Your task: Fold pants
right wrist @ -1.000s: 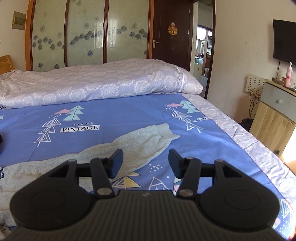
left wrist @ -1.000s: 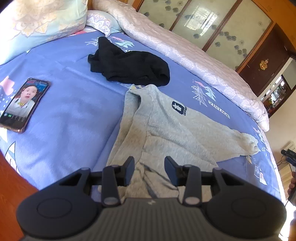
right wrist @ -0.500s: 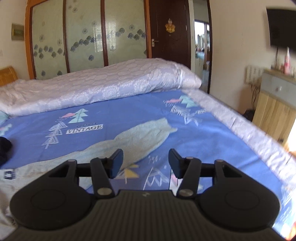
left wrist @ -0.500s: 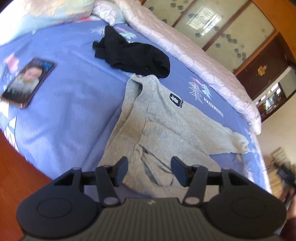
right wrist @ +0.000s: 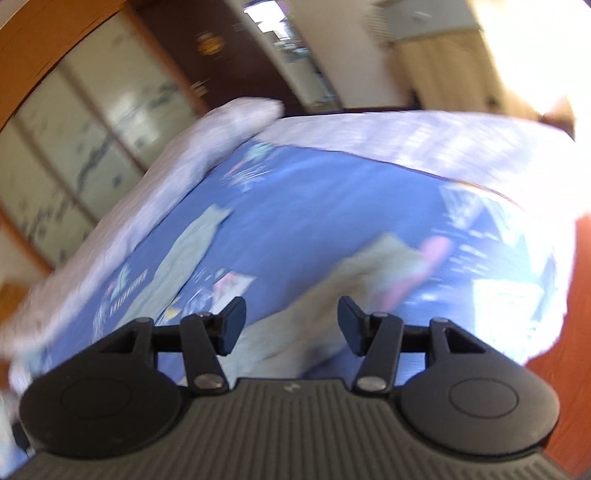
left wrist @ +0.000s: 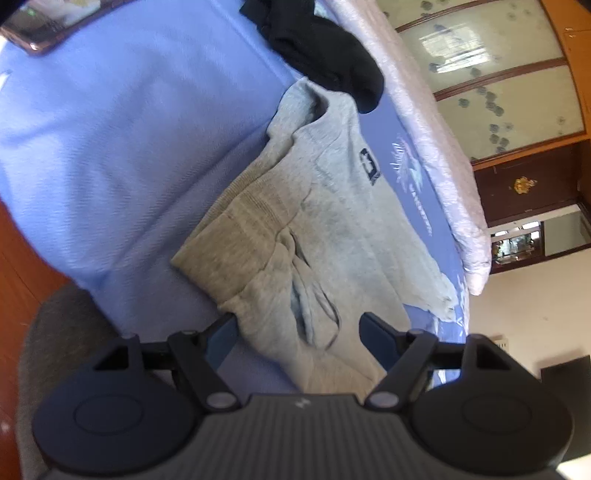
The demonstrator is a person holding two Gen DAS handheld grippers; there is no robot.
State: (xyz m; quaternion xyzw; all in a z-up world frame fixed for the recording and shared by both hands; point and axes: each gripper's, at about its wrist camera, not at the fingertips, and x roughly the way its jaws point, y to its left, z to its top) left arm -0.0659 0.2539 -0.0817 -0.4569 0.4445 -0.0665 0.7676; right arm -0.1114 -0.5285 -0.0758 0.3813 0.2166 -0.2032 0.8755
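With my left gripper opening around the grey knit pants at the bed's near edge and my right gripper open and empty, I risk pinching only one layer.

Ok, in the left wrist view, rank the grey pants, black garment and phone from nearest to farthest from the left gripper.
1. Grey pants: right ahead of the left gripper, near end between its opening jaws.
2. Black garment: beyond the pants, upper middle.
3. Phone: far top-left corner of the bed.
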